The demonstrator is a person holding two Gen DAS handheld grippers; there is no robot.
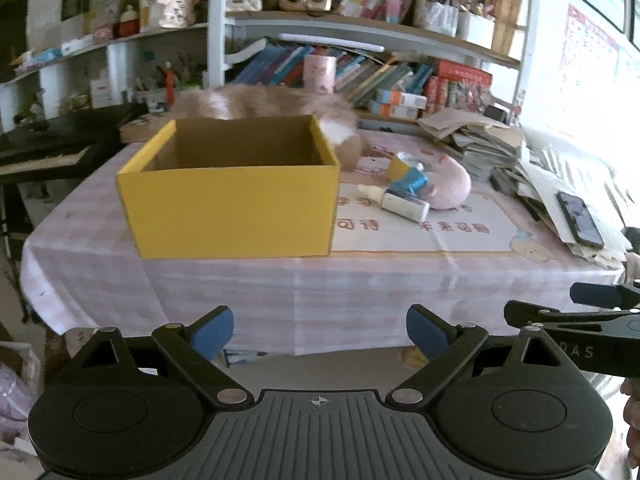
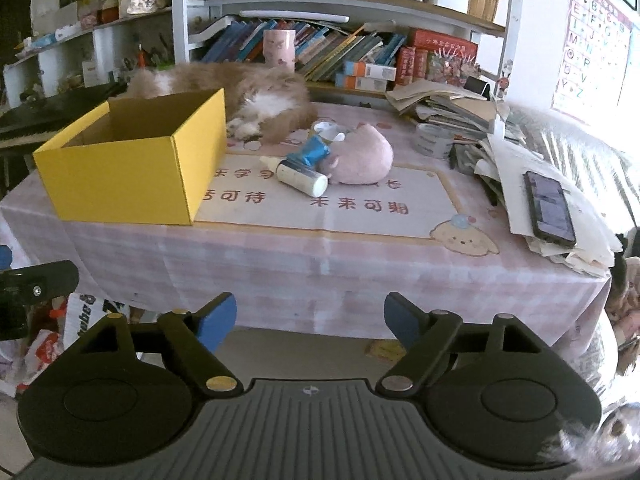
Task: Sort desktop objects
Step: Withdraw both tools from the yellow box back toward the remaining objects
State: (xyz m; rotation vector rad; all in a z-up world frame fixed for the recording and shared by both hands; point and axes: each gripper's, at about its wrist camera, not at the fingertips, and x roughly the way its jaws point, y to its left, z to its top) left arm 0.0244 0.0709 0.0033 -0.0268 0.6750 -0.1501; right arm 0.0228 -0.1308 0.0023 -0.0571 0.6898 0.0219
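An open yellow box (image 1: pixel 228 208) stands on the left part of the pink-clothed table (image 1: pixel 400 280); what is inside it is hidden. To its right lie a pink plush toy (image 1: pixel 450 184), a white bottle (image 1: pixel 404 204) and a blue packet (image 1: pixel 412 178), all bunched together. My left gripper (image 1: pixel 320 332) hangs open before the table's front edge, with nothing between its blue pads. In the right wrist view, the box (image 2: pixel 120 180), plush (image 2: pixel 360 160), bottle (image 2: pixel 300 178) and packet (image 2: pixel 312 152) show again. My right gripper (image 2: pixel 310 320) is also open and empty, short of the table.
An orange and white cat (image 2: pixel 260 100) lies behind the box. A phone (image 2: pixel 550 208) rests on a messy pile of papers (image 2: pixel 460 108) at the right, beside a tape roll (image 2: pixel 434 140). Bookshelves fill the back wall. Bags lie on the floor at the left.
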